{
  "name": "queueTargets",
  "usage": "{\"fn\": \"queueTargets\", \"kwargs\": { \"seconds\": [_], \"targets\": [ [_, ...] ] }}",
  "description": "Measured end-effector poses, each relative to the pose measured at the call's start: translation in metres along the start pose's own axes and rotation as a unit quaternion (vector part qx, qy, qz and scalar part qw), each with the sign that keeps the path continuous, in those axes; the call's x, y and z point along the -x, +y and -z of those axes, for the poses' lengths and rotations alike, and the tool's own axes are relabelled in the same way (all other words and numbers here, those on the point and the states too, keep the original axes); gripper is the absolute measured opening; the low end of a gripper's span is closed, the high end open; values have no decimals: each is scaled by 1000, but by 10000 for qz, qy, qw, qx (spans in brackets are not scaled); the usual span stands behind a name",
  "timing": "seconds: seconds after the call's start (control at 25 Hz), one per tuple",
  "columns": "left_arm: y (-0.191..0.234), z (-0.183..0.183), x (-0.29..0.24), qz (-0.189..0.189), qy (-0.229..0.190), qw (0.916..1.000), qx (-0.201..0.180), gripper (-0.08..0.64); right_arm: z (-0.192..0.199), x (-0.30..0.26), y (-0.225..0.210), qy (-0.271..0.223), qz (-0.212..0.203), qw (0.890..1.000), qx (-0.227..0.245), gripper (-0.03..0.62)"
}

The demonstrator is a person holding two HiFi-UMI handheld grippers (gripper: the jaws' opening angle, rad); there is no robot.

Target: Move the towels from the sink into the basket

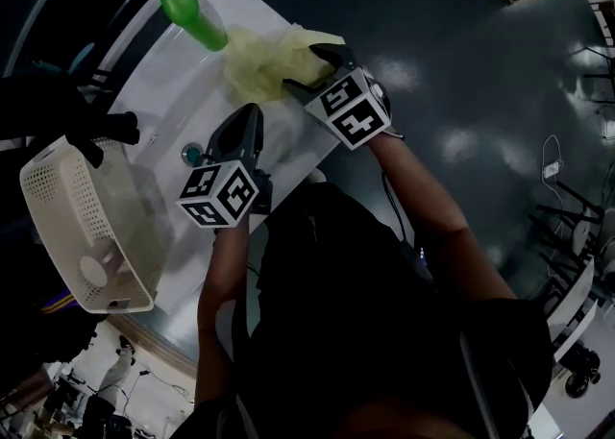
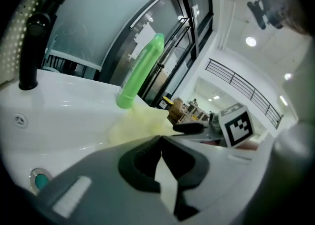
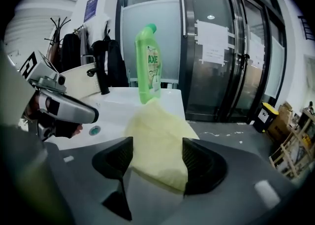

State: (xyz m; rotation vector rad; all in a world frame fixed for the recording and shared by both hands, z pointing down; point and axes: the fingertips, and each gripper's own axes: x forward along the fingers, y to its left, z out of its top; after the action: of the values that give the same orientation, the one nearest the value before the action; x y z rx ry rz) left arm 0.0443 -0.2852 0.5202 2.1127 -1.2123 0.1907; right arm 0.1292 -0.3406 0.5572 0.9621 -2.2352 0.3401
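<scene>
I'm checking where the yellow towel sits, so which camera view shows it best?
The right gripper view: the yellow towel lies large between the right gripper's open jaws. The head view shows it bunched beside the green bottle, partly under that gripper; the left gripper view catches only a pale patch.

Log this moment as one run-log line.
left gripper: jaws shut, empty | right gripper: jaws open, yellow towel between them | towel on sink by green bottle | basket: no towel seen

The left claw (image 1: 252, 118) has its jaws closed together. The right claw (image 1: 309, 67) has its jaws spread wide, pitched downward. The left forearm (image 1: 223, 274) and right forearm (image 1: 423, 202) extend forward.
</scene>
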Motion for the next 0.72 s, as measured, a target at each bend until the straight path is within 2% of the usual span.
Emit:
{"fn": "queueTargets", "kwargs": {
  "seconds": [0.28, 0.32, 0.36, 0.44, 0.48, 0.72],
  "targets": [
    [2, 4, 3, -38, 28, 10000, 51, 6, -1, 2, 0, 12, 36, 9999, 100, 288],
    [3, 4, 5, -48, 28, 10000, 62, 6, -1, 3, -2, 18, 106, 9998, 170, 261],
    [3, 4, 6, -57, 21, 10000, 74, 6, 0, 5, -4, 58, 214, 9993, 289, 203],
    [4, 3, 11, -78, -10, 9999, 100, 6, 3, 6, -9, 231, 434, 9969, 609, 33],
    [5, 2, 14, -91, -28, 9999, 110, 6, 5, 7, -9, 305, 481, 9958, 715, 11],
    [14, -1, 30, -177, -172, 9995, 180, 6, -4, 14, -1, 171, 407, 9976, 534, 6]
  ]
}}
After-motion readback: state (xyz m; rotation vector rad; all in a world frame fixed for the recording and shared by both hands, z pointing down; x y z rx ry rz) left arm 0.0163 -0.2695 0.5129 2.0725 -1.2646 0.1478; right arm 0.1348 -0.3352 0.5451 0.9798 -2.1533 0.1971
